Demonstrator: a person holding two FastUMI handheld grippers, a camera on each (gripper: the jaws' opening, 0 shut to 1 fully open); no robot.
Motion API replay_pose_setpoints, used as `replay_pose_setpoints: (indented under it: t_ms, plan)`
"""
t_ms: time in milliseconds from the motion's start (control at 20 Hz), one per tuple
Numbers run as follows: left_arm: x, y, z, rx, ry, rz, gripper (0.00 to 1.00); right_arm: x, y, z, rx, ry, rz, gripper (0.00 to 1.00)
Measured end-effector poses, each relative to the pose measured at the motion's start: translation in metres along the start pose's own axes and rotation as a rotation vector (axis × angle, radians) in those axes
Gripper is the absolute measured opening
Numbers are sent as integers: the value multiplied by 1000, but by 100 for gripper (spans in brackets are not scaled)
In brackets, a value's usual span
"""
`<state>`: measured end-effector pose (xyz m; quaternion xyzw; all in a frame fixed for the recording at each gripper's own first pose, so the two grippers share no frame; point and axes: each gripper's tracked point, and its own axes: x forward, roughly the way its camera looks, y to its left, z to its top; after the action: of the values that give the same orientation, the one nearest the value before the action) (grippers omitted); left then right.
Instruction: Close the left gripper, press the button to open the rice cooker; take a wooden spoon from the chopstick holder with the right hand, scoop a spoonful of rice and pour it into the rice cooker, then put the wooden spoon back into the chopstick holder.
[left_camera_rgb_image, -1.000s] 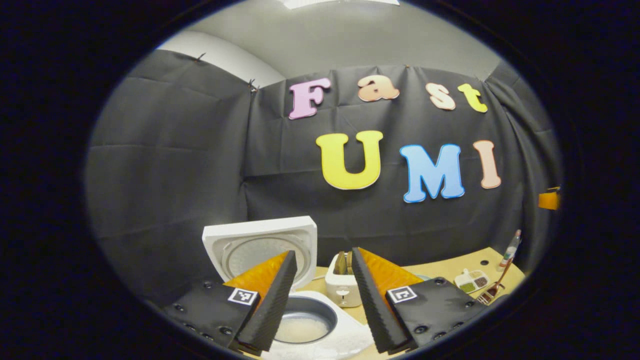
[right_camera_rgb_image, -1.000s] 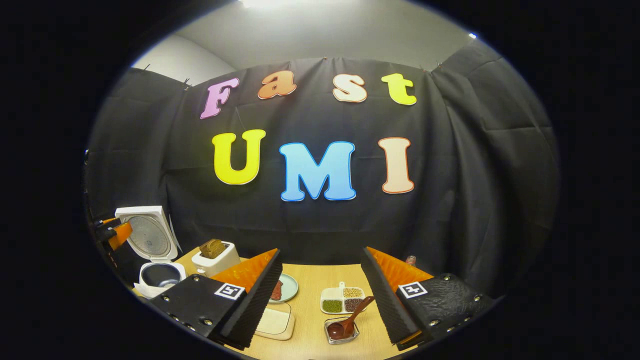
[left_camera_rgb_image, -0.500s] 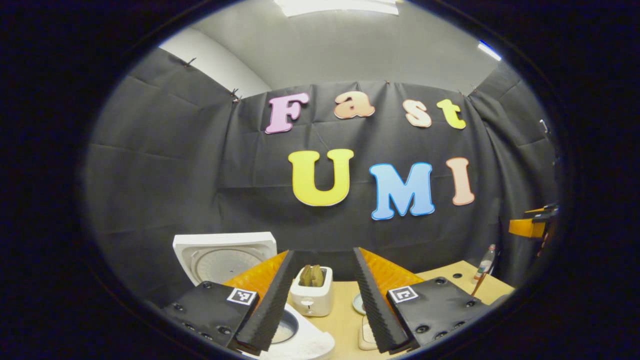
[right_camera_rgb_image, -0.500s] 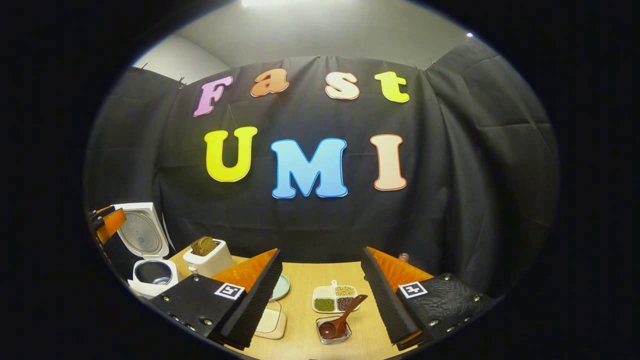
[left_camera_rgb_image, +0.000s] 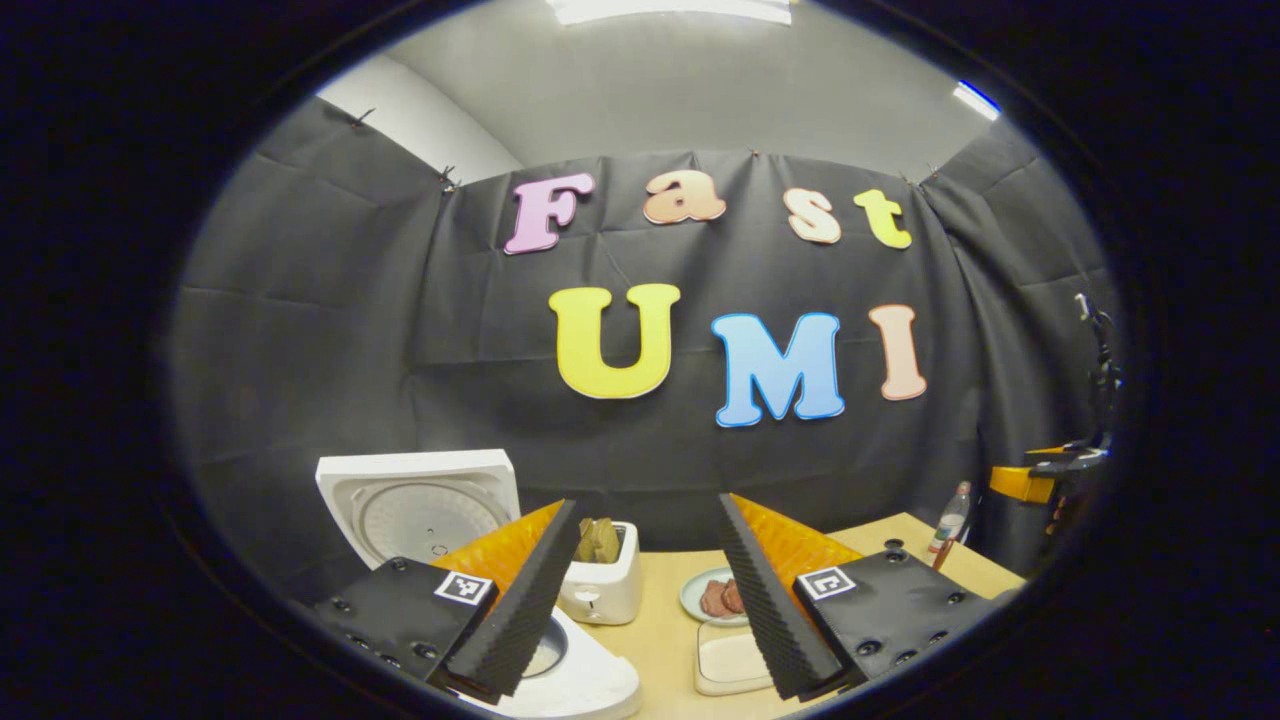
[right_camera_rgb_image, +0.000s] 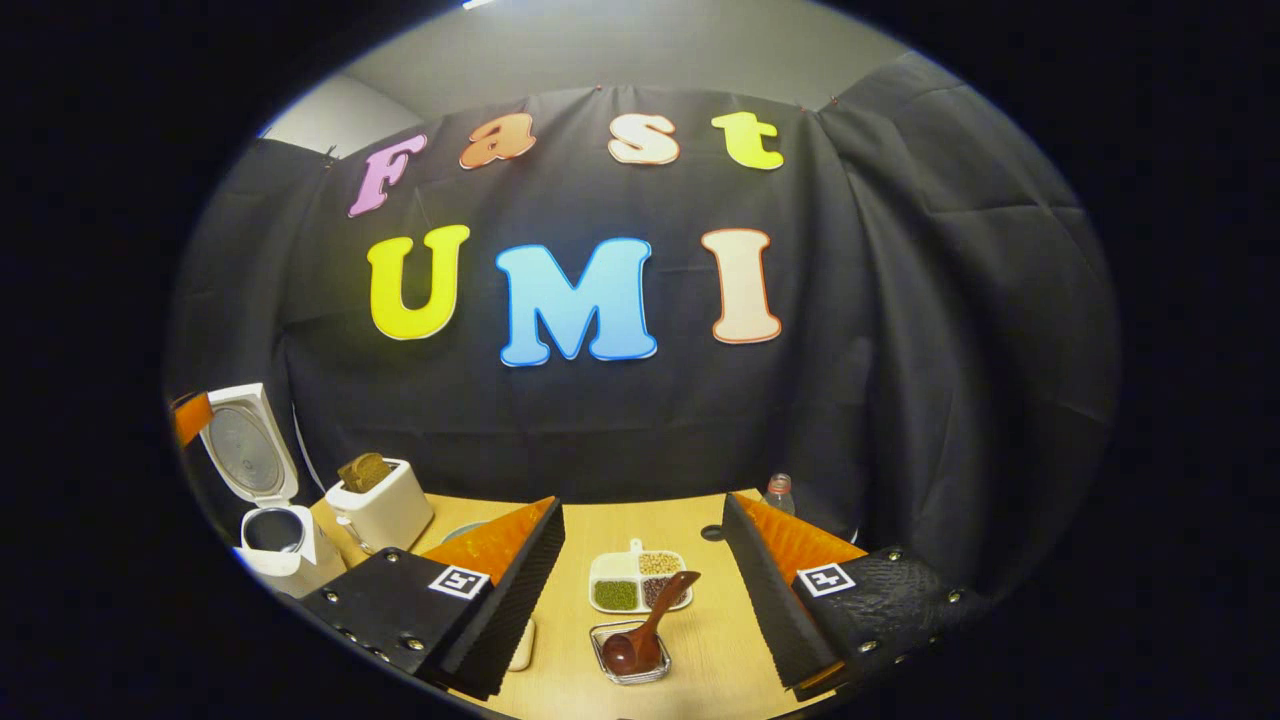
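The white rice cooker stands open at the bottom left of the left gripper view, its lid upright. My left finger hides most of its pot. My left gripper hovers open and holds nothing, above and to the right of the cooker. In the right gripper view the dark wooden spoon rests bowl-down in a small clear holder, handle leaning up to the right. My right gripper is open above it, holding nothing. The cooker sits far left there.
A white toaster with bread stands beside the cooker. On the wooden table lie a plate of meat, a white container and a divided dish of grains. A small bottle stands at the back.
The left gripper has pulled back and turned right, so the cooker slid left and low in its view. The right gripper view tilted down, showing more table. Both grippers stayed open.
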<state>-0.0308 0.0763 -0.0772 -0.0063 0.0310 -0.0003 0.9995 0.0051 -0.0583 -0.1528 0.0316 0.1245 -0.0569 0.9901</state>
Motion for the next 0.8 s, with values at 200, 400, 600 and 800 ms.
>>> replay_pose_setpoints:
  t_ms: [200,400,600,800]
  plan:
    - [-3,-13,-7,22,32,-3,95,24,-18,-39,12,76,-12,97]
    - [-2,-26,-14,57,53,1,92,49,-29,-80,35,159,-10,97]
    - [-1,-36,-16,65,75,1,99,73,-32,-111,44,216,-1,96]
    - [1,-38,-21,80,101,23,95,94,-28,-144,63,287,34,96]
